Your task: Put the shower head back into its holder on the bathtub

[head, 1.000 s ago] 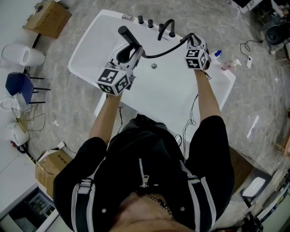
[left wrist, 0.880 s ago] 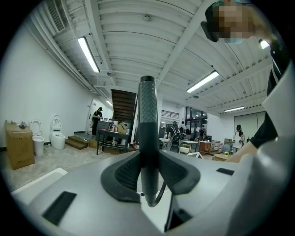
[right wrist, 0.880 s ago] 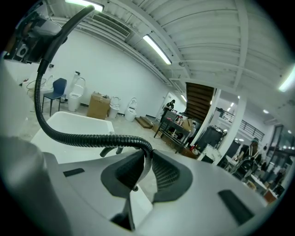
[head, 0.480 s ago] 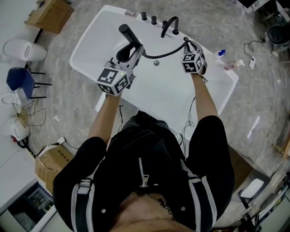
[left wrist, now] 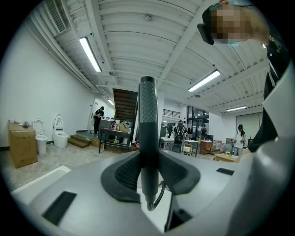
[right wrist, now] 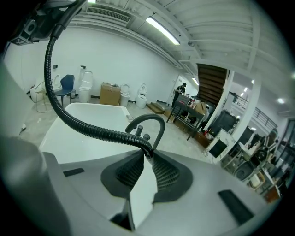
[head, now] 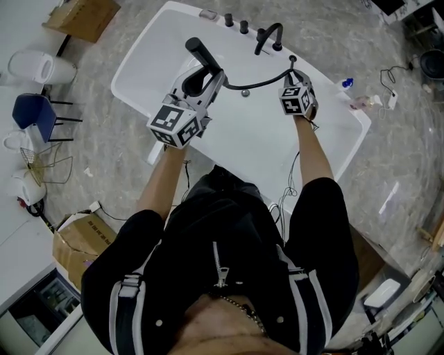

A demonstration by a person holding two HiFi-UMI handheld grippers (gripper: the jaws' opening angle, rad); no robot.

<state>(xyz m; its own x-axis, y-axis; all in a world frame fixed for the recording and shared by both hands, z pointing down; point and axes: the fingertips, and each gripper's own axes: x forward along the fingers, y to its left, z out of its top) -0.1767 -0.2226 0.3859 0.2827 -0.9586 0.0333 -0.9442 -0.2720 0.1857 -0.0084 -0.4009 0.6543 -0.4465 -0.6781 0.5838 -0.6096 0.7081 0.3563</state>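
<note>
Left fingers (left wrist: 120, 174) clamped on shower head (left wrist: 147, 124) | right fingers (right wrist: 168, 174) pinching its hose (right wrist: 87, 127) over bathtub (head: 267, 149)

Blue chair (head: 31, 114), cardboard box (head: 80, 17) and white toilet (head: 35, 67) stand on grey marbled floor (head: 104, 159).

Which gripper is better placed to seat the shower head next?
Left, probably: the left gripper is shut on the shower head, while the right gripper only pinches the hose.
</note>
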